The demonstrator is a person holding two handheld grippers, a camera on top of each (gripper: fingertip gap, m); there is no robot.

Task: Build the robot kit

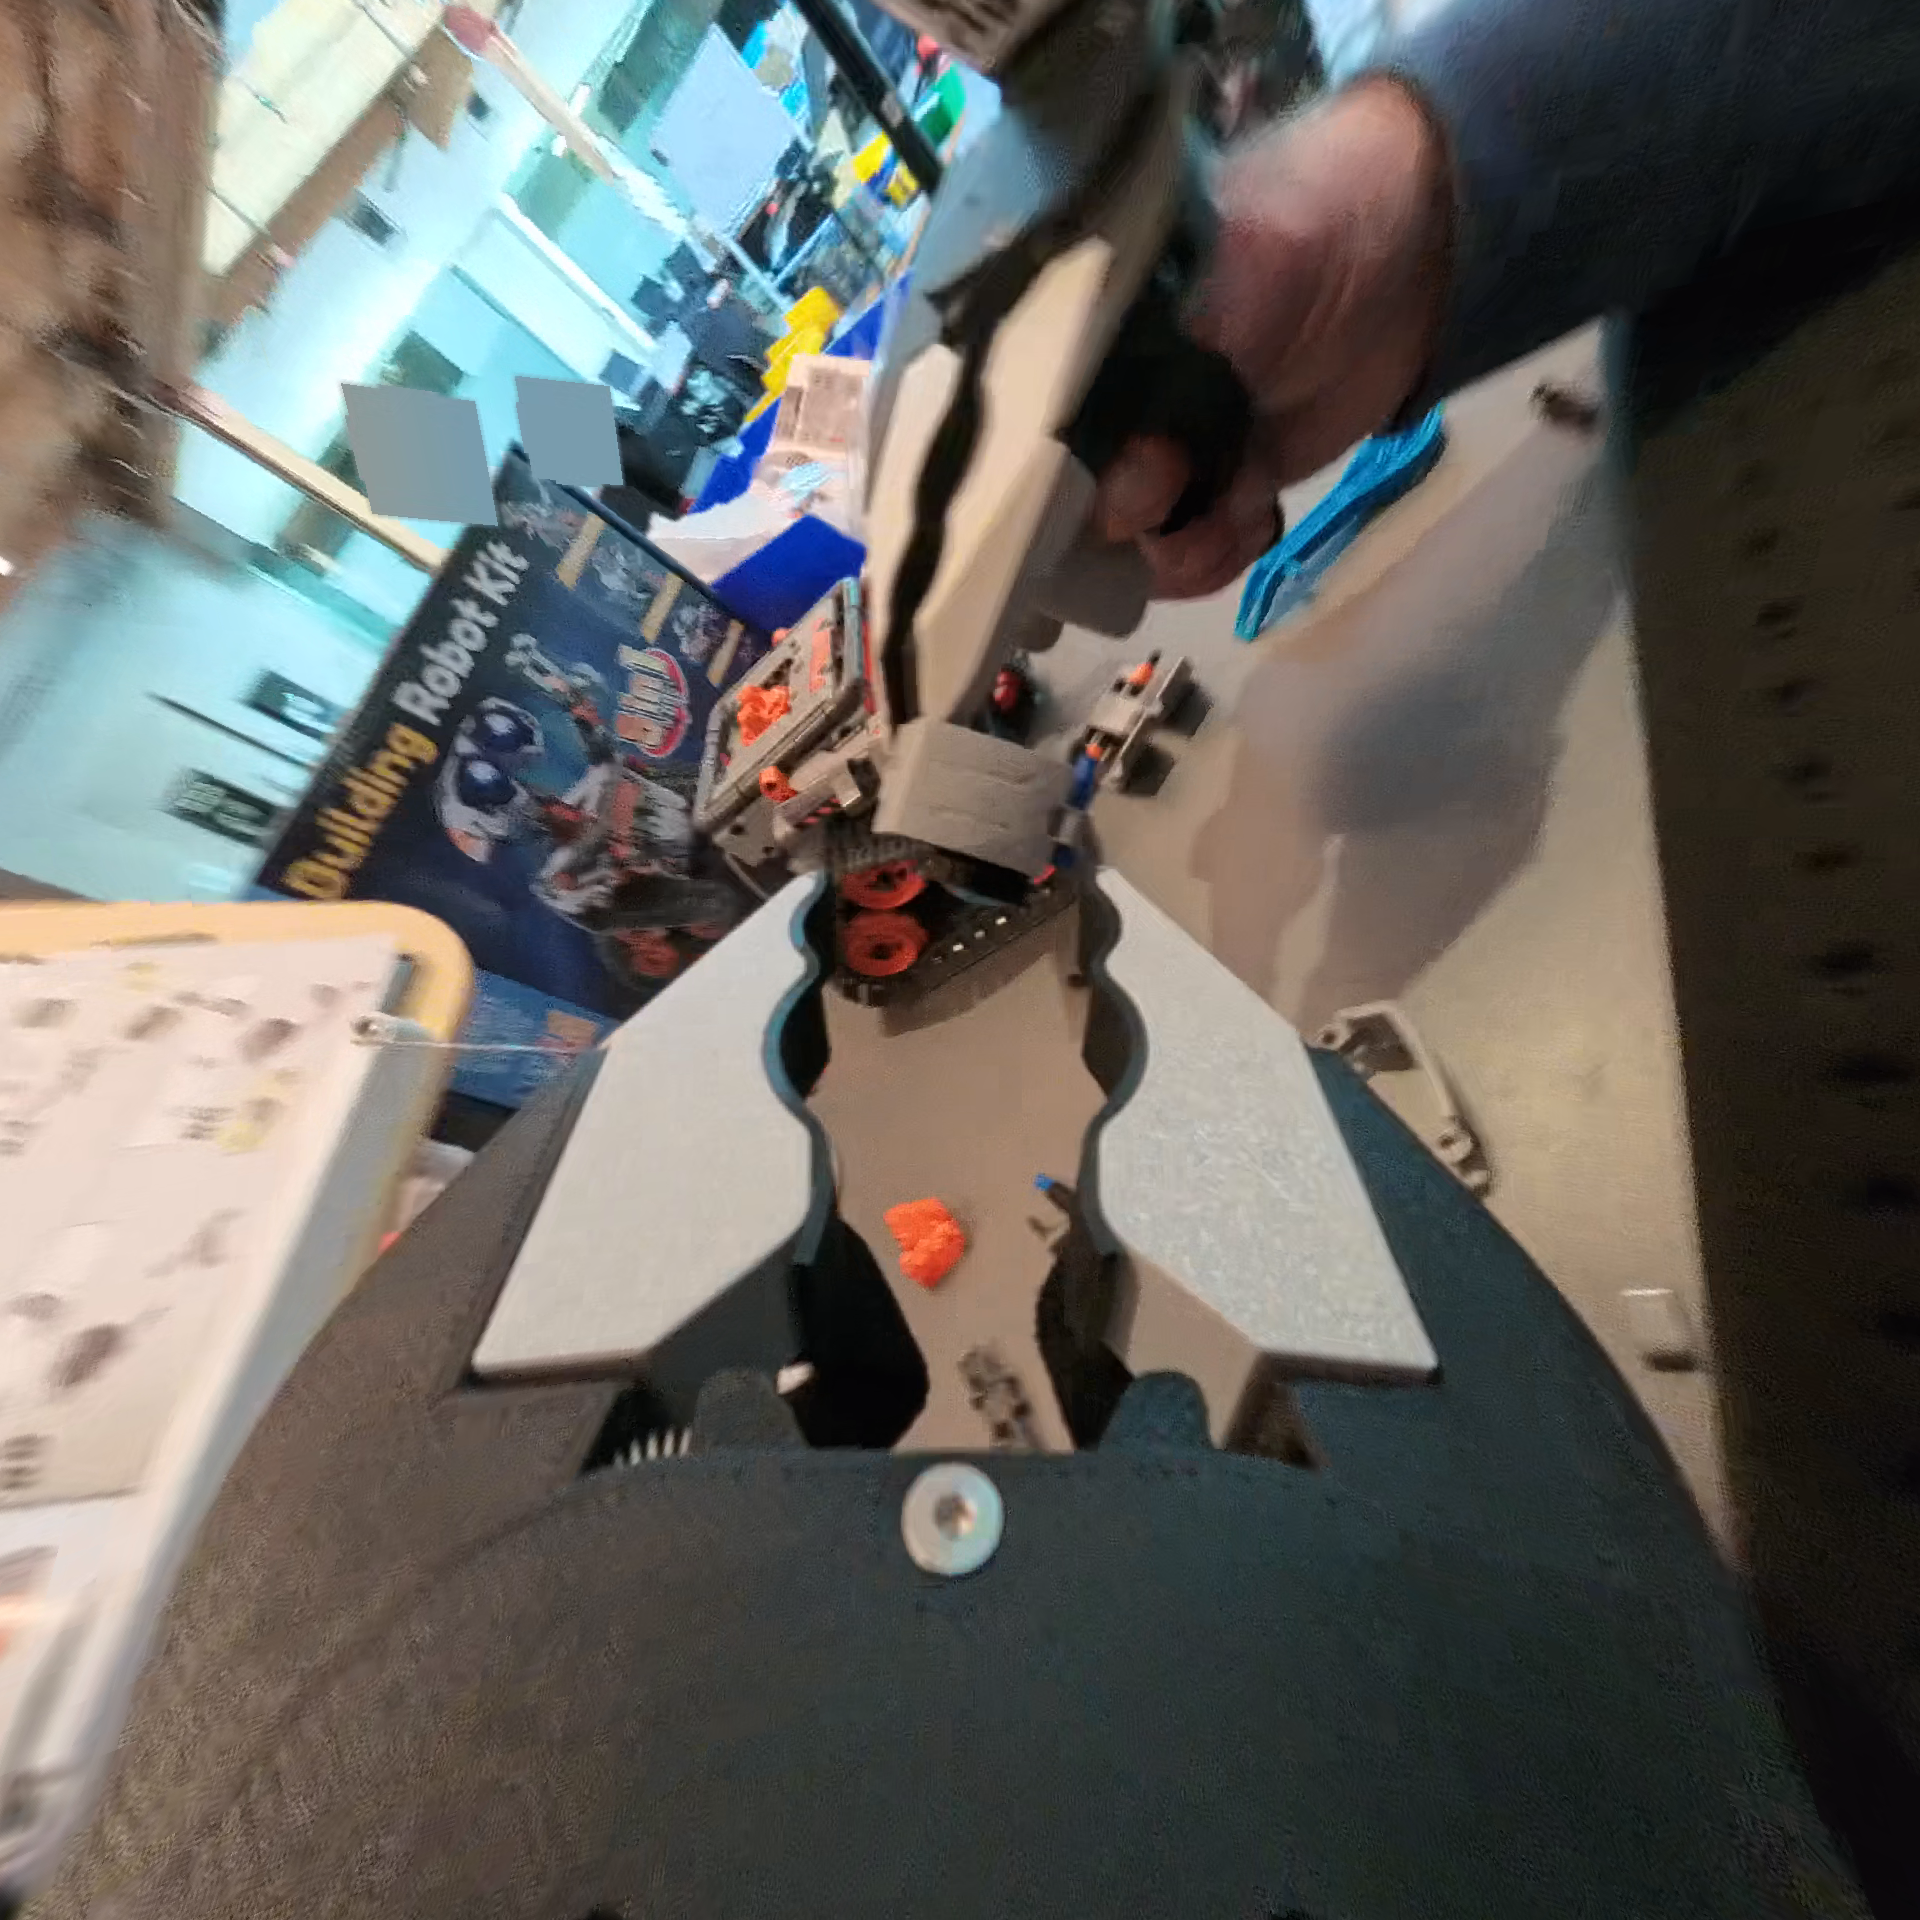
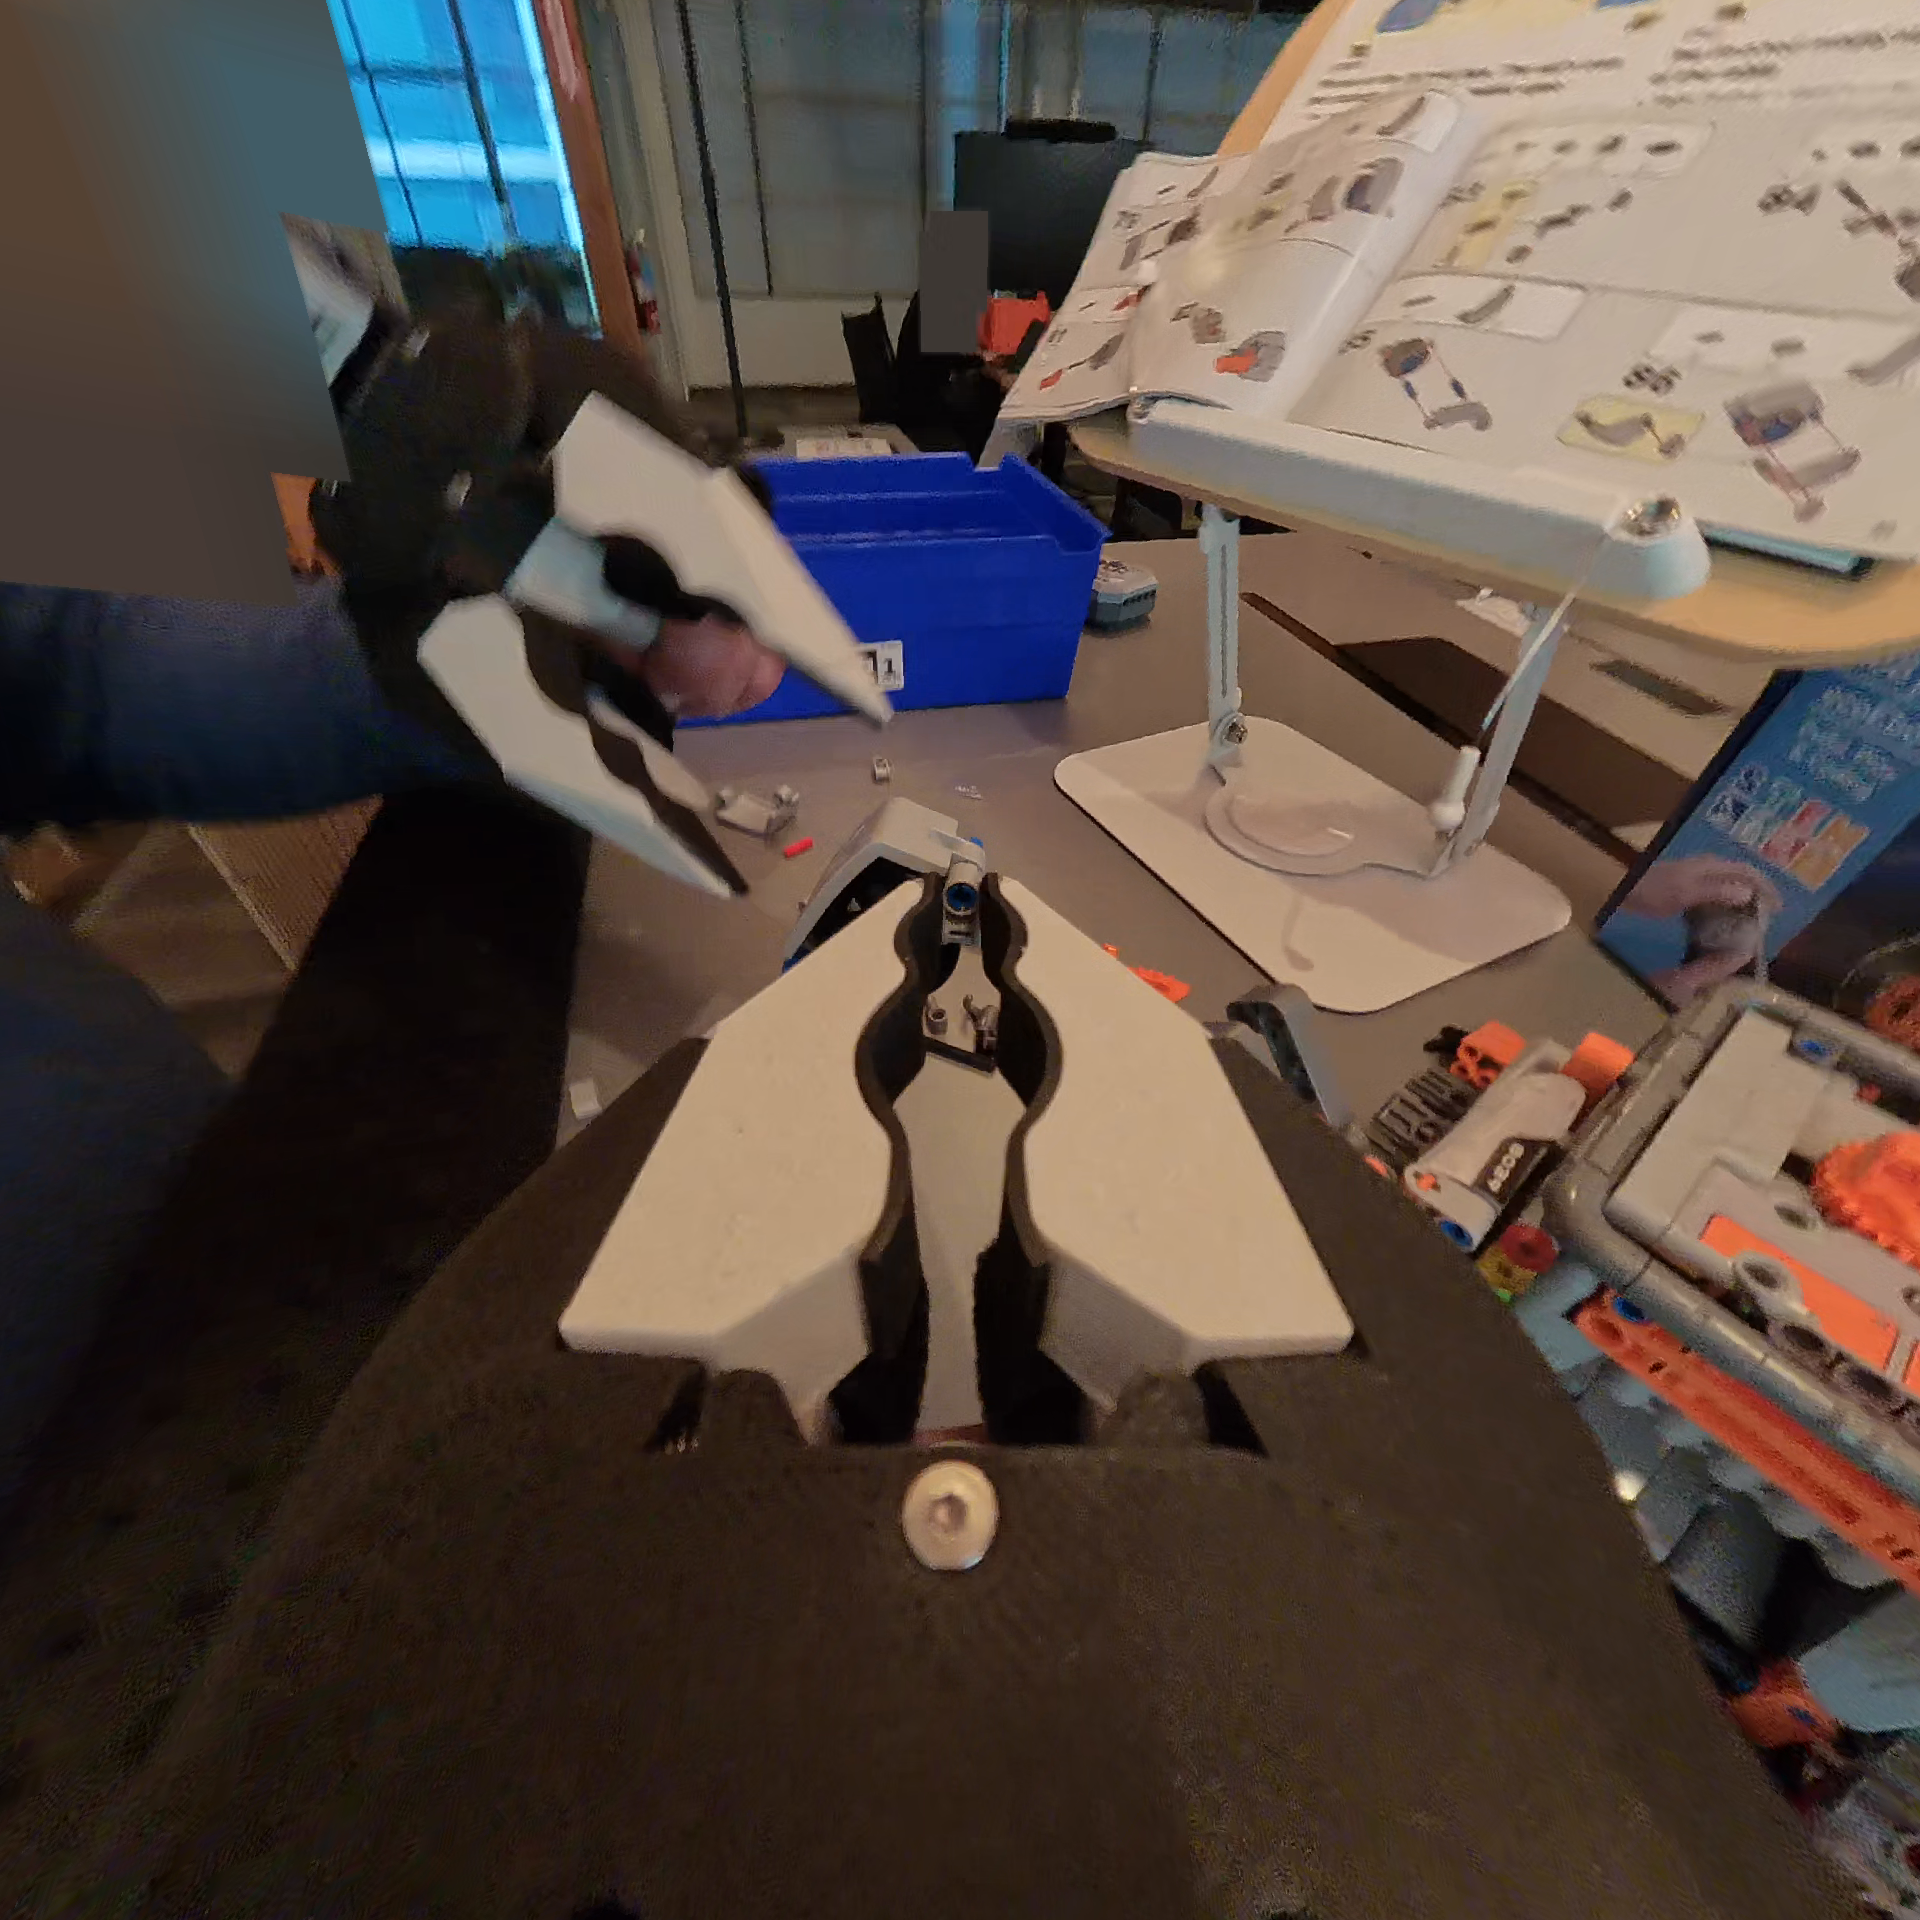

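- On a grey table (image 2: pixel 1039 727) littered with building-kit parts, a person holds two grippers, one in each hand.
- Left gripper (image 1: pixel 956 925): jaws wide apart, holding nothing. Its tips sit just before a part-built model (image 1: pixel 821 748) of grey, black and orange pieces; two orange wheels (image 1: pixel 883 914) show between the tips.
- A loose orange piece (image 1: pixel 925 1236) lies on the table between the left fingers, nearer the gripper body.
- Right gripper (image 2: pixel 961 894): jaws nearly closed, pinching a small grey piece with a blue end (image 2: pixel 958 899) at the tips — seen from the left view, this gripper (image 1: pixel 904 717) points down at the model, with a grey block just under its tips; contact there is blurred.
- Right hand (image 1: pixel 1299 343), in a dark blue sleeve, grips that gripper's handle.
- Behind the model stands the kit box (image 1: pixel 499 769), dark blue.
- A white stand (image 2: pixel 1320 862) carries an open instruction booklet (image 2: pixel 1507 260).
- A blue bin (image 2: pixel 935 571) sits farther back on the table — small grey bits lie in front of it.
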